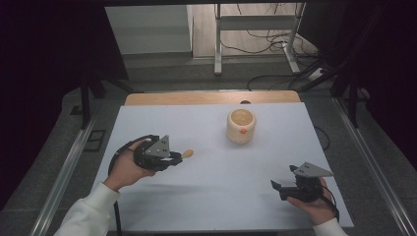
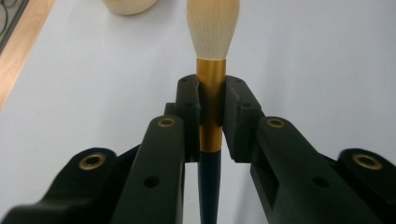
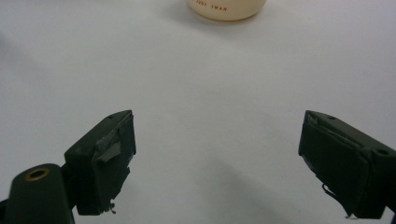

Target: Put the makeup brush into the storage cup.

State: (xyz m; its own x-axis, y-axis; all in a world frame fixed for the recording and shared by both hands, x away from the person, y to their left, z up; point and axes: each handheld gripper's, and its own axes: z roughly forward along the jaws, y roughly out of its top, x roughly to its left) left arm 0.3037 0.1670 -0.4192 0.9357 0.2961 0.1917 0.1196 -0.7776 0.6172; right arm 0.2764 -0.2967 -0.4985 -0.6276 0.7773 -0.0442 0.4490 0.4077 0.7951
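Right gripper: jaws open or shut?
Open. In its own view the black right gripper has jaws standing wide apart, with bare white table between them.

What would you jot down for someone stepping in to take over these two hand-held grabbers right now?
Left gripper: shut on the brush, clamped at its gold collar, cream bristle tip pointing away from the hand.
Right gripper: open, holding nothing, low over the white table at its near right.
Cup: a cream, open-topped pot standing upright toward the far side of the table, apart from both grippers.
Done: the brush is picked up.
Left, as a guess: carry the brush over and set it in the cup; the right gripper is free to steady the cup.
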